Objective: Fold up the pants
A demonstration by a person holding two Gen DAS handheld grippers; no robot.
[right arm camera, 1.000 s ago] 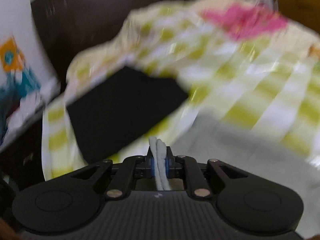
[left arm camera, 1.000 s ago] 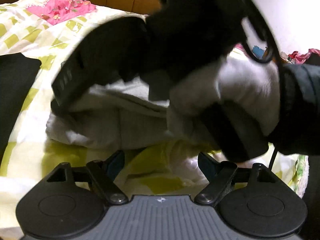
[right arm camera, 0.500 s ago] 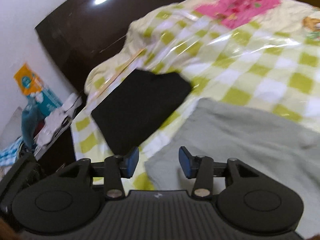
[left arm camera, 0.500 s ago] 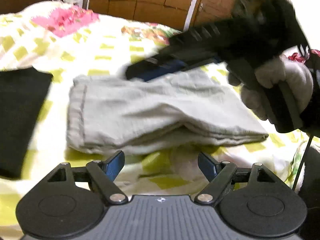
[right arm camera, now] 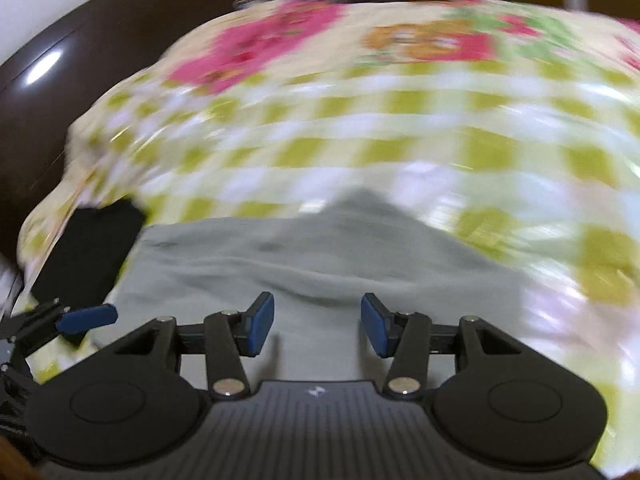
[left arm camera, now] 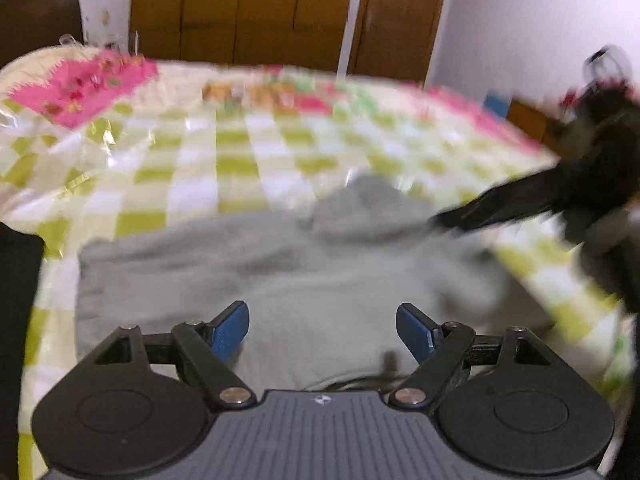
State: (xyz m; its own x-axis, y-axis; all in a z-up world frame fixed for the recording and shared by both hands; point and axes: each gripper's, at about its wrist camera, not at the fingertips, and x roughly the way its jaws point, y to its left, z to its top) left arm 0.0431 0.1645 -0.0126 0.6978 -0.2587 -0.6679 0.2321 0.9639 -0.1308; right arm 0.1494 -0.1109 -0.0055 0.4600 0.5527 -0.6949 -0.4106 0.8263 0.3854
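Where the bed (left arm camera: 240, 160) fills the room, its yellow-green and white checked cover lies under a clear, glinting sheet, with a pink flowered patch (left arm camera: 84, 88) at the far corner. Behind it stand brown wooden wardrobe doors (left arm camera: 260, 12), and a dark headboard (right arm camera: 80, 80) runs along one side.

Spread near the front edge of the bed are the grey pants (left arm camera: 280, 264), lying flat in a broad folded slab with a small peak pushed up along the far edge. Just beside their left end lies a black folded cloth (right arm camera: 88, 248), flat on the cover, its edge close to or touching the pants; blur hides which.

Over the near part of the pants hovers the left gripper (left arm camera: 322, 330), its blue-padded fingers (left arm camera: 230, 330) spread wide with nothing between them but the grey cloth lying below. At the right end of the pants the right gripper (right arm camera: 317, 326) hangs over the fabric; its fingers (right arm camera: 260, 324) have just been opening and stand about half apart, holding nothing. Seen from the left wrist, that gripper is a dark blurred shape held in a white-gloved hand (left arm camera: 612, 232), reaching in over the pants' right edge.
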